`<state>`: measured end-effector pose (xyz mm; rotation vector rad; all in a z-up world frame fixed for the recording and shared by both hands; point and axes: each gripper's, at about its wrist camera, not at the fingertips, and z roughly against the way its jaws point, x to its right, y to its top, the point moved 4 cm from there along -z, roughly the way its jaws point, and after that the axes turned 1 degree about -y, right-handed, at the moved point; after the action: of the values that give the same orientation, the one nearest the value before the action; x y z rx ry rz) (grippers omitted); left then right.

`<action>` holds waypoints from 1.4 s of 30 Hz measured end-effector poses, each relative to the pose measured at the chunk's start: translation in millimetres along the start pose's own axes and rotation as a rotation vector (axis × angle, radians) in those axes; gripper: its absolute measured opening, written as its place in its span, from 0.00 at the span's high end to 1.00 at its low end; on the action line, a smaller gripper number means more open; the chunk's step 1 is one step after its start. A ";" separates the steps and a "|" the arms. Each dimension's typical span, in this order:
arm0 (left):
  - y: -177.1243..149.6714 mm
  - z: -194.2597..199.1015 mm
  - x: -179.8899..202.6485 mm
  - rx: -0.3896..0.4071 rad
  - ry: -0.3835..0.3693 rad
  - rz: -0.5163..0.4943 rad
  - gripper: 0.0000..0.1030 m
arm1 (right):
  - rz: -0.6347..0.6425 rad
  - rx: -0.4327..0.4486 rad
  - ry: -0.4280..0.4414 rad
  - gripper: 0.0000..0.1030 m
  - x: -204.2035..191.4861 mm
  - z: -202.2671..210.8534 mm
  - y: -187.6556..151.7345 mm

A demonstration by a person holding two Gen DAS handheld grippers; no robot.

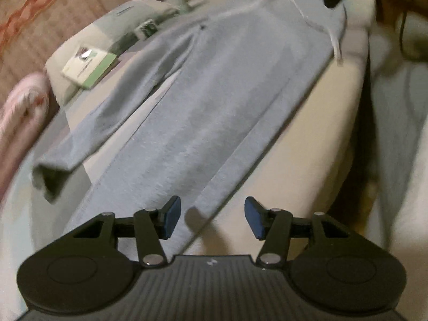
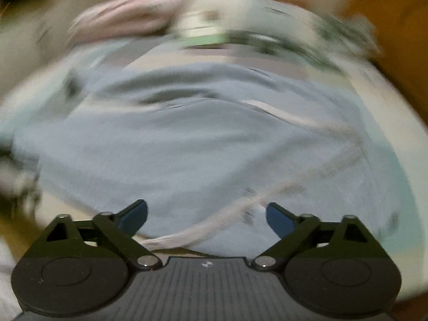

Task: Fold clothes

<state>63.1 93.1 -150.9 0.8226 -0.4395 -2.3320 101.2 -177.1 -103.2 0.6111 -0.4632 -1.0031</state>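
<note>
- At the far left of the left wrist view we see a pink blanket (image 1: 18, 112), then a small white and green box (image 1: 89, 67) lying on a pale pillow (image 1: 107, 26).
- The grey hoodie (image 1: 214, 93) lies spread along the cream bed (image 1: 321, 123); one sleeve (image 1: 107, 123) points out to the left with its cuff near the bed's edge, and a white drawstring (image 1: 335, 42) hangs near the hood end, far from us.
- We judge that the hoodie is soft, thick and limp, not slippery; it will sag when lifted, so the hem corners or the sleeve cuff are good places to take hold.
- The left gripper (image 1: 212, 219) hovers over the near hem, tilted downward, its jaws half apart with nothing between them.
- In the blurred right wrist view, the right gripper (image 2: 207, 218) stands over the hoodie (image 2: 187, 147) at the drawstring (image 2: 240, 208), tilted downward, jaws wide and holding nothing.
</note>
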 end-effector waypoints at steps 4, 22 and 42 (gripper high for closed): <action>-0.5 -0.2 3.7 -0.051 0.070 -0.172 0.49 | 0.304 -0.073 0.032 0.40 -58.9 -31.2 8.0; -10.5 -4.6 2.3 -0.140 -0.003 -0.262 1.00 | 0.704 -0.029 0.022 0.97 -122.3 -55.3 -8.5; -72.1 2.5 -116.0 -0.155 0.100 0.309 0.65 | 0.106 -0.023 0.029 0.55 15.3 -24.9 10.6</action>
<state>100.7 223.0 -132.3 0.7360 -0.3134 -2.0027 130.4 -179.9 -113.4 0.5743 -0.4529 -0.8967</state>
